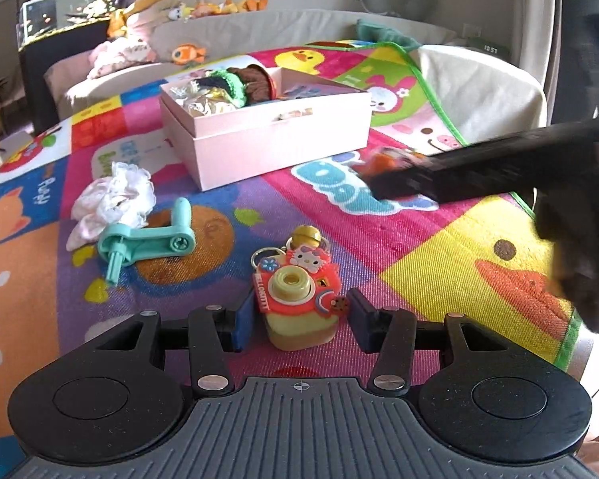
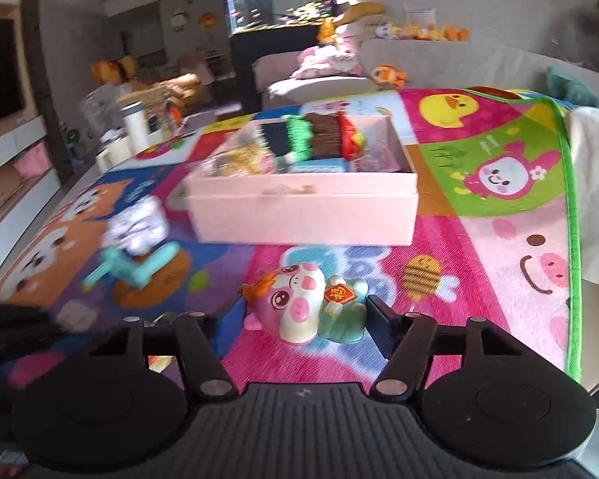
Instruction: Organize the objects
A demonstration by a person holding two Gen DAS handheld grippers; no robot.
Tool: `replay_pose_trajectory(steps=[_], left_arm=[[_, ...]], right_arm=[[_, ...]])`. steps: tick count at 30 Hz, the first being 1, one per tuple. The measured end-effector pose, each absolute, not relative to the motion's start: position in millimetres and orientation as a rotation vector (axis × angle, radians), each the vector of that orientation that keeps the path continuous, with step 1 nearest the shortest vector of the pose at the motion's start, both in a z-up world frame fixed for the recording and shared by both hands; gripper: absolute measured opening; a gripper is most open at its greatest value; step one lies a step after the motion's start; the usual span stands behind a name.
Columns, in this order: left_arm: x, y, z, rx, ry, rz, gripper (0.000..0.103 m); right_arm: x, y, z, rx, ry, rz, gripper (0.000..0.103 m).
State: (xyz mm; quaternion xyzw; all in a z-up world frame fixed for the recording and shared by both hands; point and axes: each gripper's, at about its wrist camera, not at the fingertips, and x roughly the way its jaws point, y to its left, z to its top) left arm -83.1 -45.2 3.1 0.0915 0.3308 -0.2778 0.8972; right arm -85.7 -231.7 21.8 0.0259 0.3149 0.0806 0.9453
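Note:
A red and yellow toy camera keychain [image 1: 297,303] with a cartoon cat on top stands between the blue pads of my left gripper [image 1: 299,317], which is shut on its sides just over the colourful play mat [image 1: 419,239]. A pink and white pig figurine [image 2: 299,303] lies between the pads of my right gripper [image 2: 305,317], and both pads press on it. From the left wrist view the right gripper [image 1: 379,175] shows as a blurred black bar coming in from the right, near the pink box. The open pink box [image 1: 283,147] [image 2: 299,215] holds several small items.
A teal plastic crank [image 1: 147,243] [image 2: 135,267] and a crumpled white lace cloth [image 1: 112,199] [image 2: 139,223] lie on the mat left of the box. The mat's green edge [image 2: 571,239] runs along the right. Behind stand a sofa with plush toys [image 1: 147,36] and a fish tank [image 2: 279,8].

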Motion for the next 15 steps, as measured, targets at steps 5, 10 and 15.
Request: replay_pose_trajectory(steps=[5, 10, 15], left_arm=[[-85, -44, 3, 0.174, 0.686, -0.563, 0.053], [-87, -39, 3, 0.160, 0.685, -0.560, 0.053], [-93, -30, 5, 0.160, 0.658, -0.545, 0.050]], right_arm=[[-124, -220, 36, -0.046, 0.662, 0.198, 0.065], [-149, -213, 47, -0.123, 0.641, 0.190, 0.065], [-152, -220, 61, -0.093, 0.600, 0.182, 0.065]])
